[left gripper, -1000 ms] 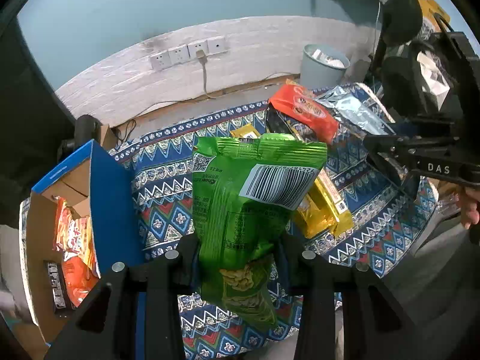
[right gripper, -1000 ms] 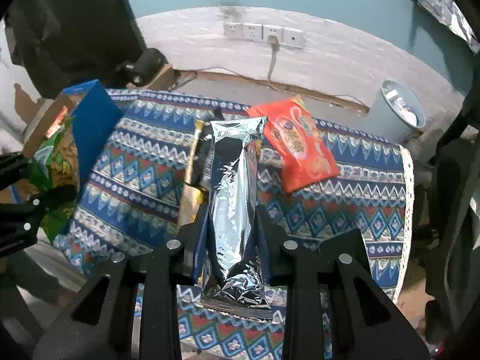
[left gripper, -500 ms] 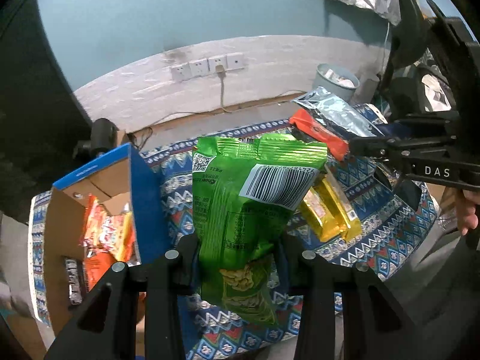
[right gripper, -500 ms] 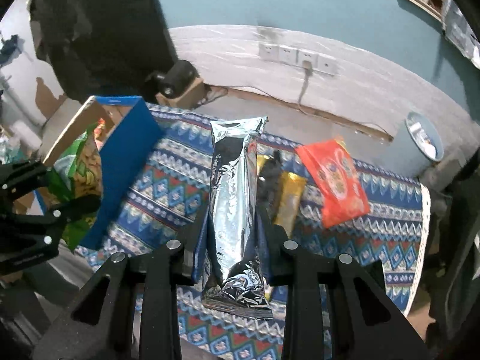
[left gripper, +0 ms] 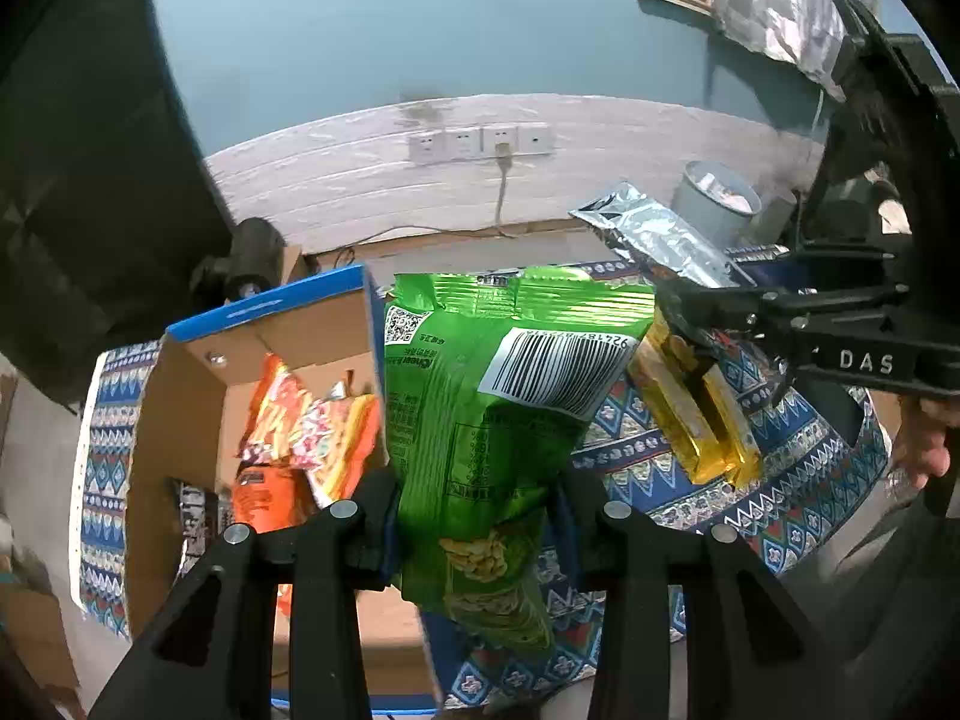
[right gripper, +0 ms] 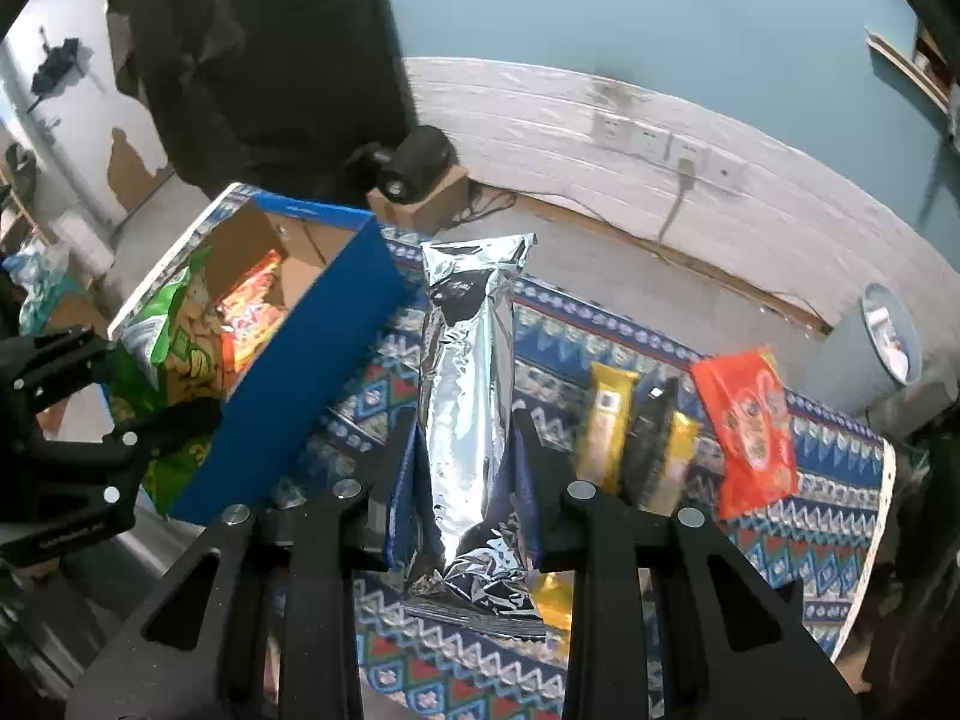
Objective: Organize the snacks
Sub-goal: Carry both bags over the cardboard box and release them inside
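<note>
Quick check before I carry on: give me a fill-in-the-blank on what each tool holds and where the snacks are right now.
1. The left tool is shut on a ____ snack bag.
2. The right tool grips a ____ foil packet.
3. The cardboard box has a ____ outer wall.
4. The red snack bag lies on the patterned ____.

Missing words: green; silver; blue; cloth

The open-topped blue box is reachable from above, its near half filled by orange snack packs and the far half bare cardboard, while its tall blue side wall blocks entry from the patterned counter, where yellow bars and a red pack lie beside the box.
</note>
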Tool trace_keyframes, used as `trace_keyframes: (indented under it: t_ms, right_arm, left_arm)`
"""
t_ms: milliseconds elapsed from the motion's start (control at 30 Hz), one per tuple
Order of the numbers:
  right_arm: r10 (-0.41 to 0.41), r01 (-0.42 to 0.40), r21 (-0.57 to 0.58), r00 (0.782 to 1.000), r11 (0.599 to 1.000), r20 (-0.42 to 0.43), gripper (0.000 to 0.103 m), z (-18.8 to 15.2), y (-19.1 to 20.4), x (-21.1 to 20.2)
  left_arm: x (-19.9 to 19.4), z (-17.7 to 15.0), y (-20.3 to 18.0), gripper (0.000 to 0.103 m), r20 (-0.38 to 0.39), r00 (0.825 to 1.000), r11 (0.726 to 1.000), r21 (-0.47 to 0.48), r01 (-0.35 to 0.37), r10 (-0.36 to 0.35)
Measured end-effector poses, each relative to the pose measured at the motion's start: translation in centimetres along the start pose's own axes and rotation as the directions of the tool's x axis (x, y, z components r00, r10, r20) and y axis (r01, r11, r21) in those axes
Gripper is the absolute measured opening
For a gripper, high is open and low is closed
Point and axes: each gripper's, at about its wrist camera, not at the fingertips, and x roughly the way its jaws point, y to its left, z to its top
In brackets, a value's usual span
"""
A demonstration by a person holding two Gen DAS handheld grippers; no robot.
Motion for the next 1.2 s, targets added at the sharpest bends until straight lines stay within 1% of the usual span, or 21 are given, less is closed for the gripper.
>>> trace_keyframes:
  t_ms: [200, 267, 500, 900, 1033, 1200]
  right_arm:
    - [0.023, -0.024, -0.048, 1.000, 0.999, -0.011, 0.028, 1.5, 3.1, 1.5]
    - [0.032, -0.033, -0.066, 0.999, 0.997, -0.014, 0.028, 1.9, 4.1, 2.1]
    - [0.072, -0.075, -0.106, 0.997, 0.992, -0.030, 0.028, 3.4, 7.6, 3.7]
    - [0.138, -0.145, -0.127, 0.988, 0.981, -0.066, 0.028, 5.7, 12.4, 6.7]
    - [0.166, -0.175, -0.116, 0.983, 0.978, -0.080, 0.028, 6.5, 13.8, 7.7]
    - [0.186, -0.197, -0.130, 0.978, 0.972, -0.093, 0.028, 7.2, 15.8, 8.9]
  left_arm:
    - [-1.0, -0.6, 2.5, 0.040, 0.021, 1.000, 0.999, -0.042, -0.017, 0.018]
    - [-1.2, -0.9, 3.3, 0.040, 0.026, 0.999, 0.998, -0.055, -0.034, 0.036]
    - [-1.1, -1.7, 6.2, 0.040, 0.014, 0.997, 0.991, -0.111, -0.071, 0.073]
    - [-0.7, -3.2, 11.5, 0.040, -0.041, 0.991, 0.971, -0.198, -0.135, 0.129]
    - [0.1, -4.0, 13.1, 0.040, -0.081, 0.983, 0.960, -0.214, -0.178, 0.164]
    - [0.8, -4.9, 14.9, 0.040, -0.114, 0.977, 0.947, -0.249, -0.203, 0.180]
